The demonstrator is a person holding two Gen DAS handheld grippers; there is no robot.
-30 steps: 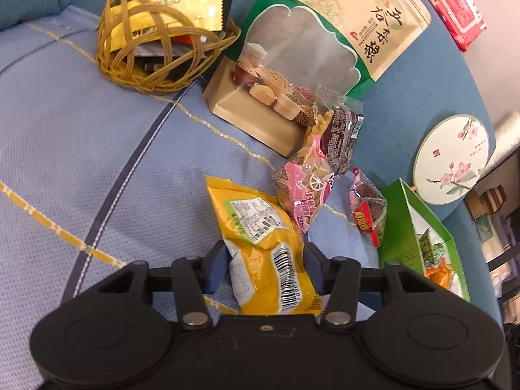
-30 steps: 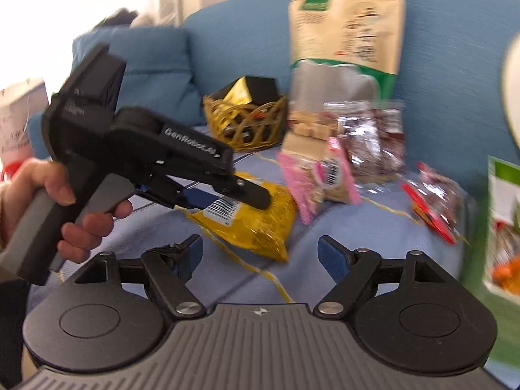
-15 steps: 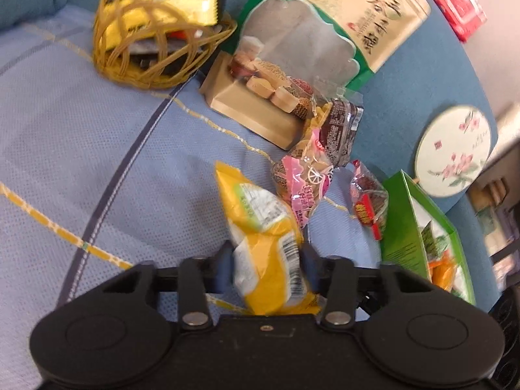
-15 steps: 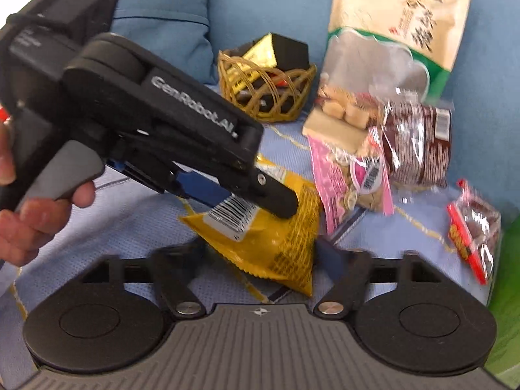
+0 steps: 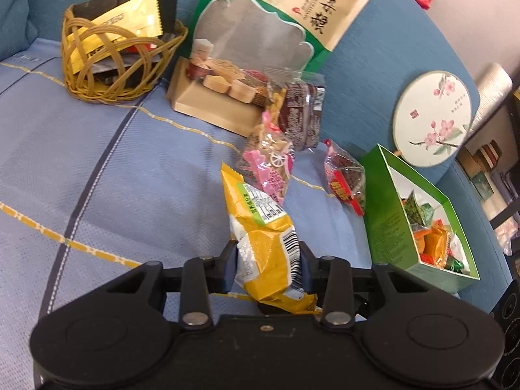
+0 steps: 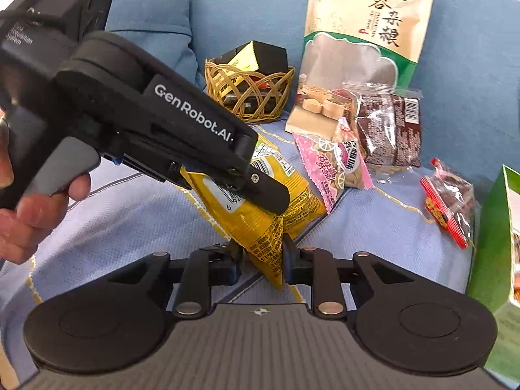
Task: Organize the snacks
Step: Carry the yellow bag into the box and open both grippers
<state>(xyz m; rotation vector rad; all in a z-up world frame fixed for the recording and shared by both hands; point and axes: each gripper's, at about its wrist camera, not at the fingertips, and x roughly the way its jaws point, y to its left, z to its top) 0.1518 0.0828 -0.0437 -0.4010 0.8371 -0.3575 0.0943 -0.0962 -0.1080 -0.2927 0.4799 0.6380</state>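
While both tongs are gripping the same crinkly yellow foil snack packet [image 5: 263, 243], it is risking a tear or a slip if they pull apart, since the film is thin and slick. In the lower centre of the left view, the left gripper [image 5: 267, 268] is clamping the packet's barcode end, jaws nearly closed on it. Low in the right view, the right gripper [image 6: 262, 261] is pinching the opposite corner, jaws almost shut, with the packet lifted above the blue sofa cushion [image 5: 113, 178].

Basket [image 5: 123, 61]: far left, on the sofa seat [image 5: 97, 169].
Large pouch [image 5: 273, 32]: right of basket, leaning on backrest.
Open box [image 5: 390, 221]: far right.
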